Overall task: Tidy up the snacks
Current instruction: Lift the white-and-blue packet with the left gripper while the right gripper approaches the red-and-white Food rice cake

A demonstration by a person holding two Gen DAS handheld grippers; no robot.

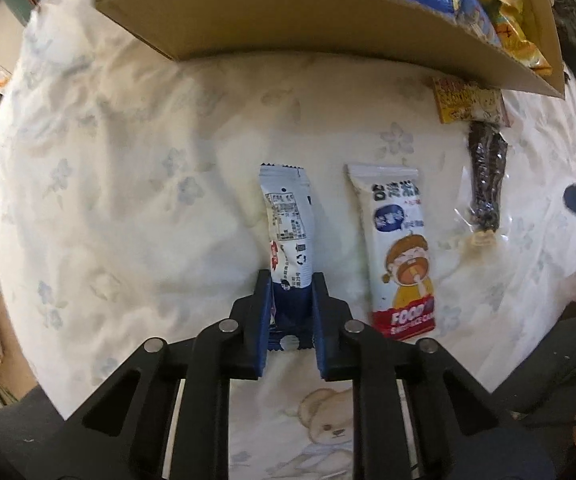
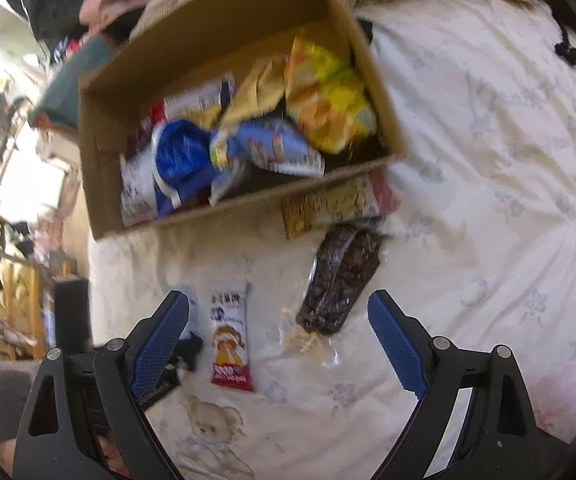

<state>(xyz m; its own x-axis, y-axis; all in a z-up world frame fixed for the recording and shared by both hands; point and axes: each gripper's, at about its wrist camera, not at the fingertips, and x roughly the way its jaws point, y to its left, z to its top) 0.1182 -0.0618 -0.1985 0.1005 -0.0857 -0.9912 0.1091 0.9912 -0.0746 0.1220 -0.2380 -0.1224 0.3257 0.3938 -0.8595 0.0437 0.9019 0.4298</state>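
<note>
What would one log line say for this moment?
left fingers: shut on white snack bar | right fingers: open | cardboard box: part-filled

My left gripper [image 1: 290, 280] points straight down over the bedsheet [image 1: 127, 200], its pads closed on the near end of a snack bar [image 1: 288, 224]. Just right of it, apart, lies a second bar [image 1: 402, 252], and further right a clear-wrapped snack [image 1: 486, 176]. Behind them stands the cardboard box [image 1: 288, 12], packets [image 2: 247, 132] heaped inside; a flat packet [image 1: 468, 100] lies against its front wall. My right gripper [image 2: 277, 312] hangs over the clear-wrapped snack, jaws spread wide.
</note>
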